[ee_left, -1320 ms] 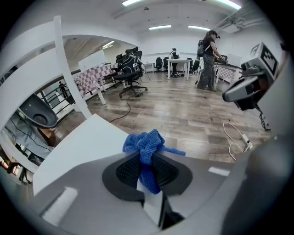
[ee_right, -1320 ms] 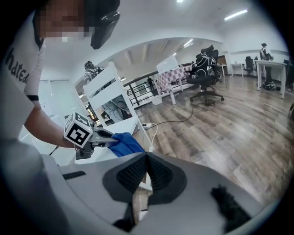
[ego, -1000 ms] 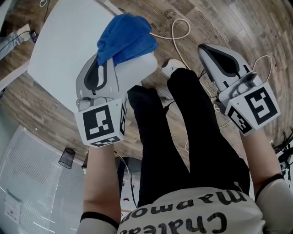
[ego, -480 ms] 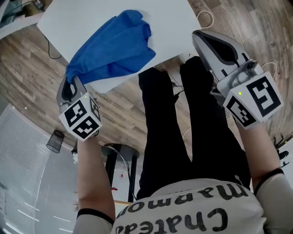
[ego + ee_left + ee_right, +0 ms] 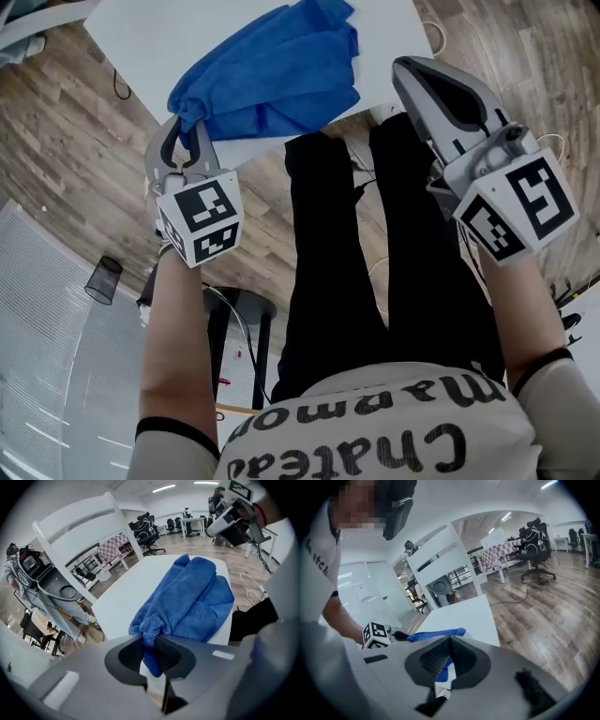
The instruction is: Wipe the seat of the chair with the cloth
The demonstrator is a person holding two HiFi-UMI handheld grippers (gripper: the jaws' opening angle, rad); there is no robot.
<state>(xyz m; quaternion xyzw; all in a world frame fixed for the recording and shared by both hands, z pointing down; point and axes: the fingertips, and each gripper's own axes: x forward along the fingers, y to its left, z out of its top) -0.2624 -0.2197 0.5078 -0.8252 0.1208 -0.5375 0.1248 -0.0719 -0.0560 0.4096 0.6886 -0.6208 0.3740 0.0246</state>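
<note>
A blue cloth (image 5: 272, 80) lies spread on the white chair seat (image 5: 159, 42) at the top of the head view. My left gripper (image 5: 183, 141) sits at the seat's near edge, shut on a bunched corner of the cloth (image 5: 192, 597). In the left gripper view, the seat (image 5: 117, 604) runs ahead to the white backrest (image 5: 79, 522). My right gripper (image 5: 441, 94) hangs over the person's legs to the right of the seat, shut and empty. In the right gripper view, the cloth (image 5: 436, 634), the seat (image 5: 461, 616) and the left gripper's marker cube (image 5: 376, 635) show beyond its jaws.
The person's legs in black trousers (image 5: 375, 253) stand just right of the chair on a wood floor. A white cable (image 5: 433, 37) loops on the floor by the seat's right corner. A small black bin (image 5: 103, 278) stands at the left. Office chairs (image 5: 536, 541) lie further off.
The left gripper has dragged the cloth across the seat, so that it now lies spread out instead of bunched at the corner. The right gripper has hardly moved.
</note>
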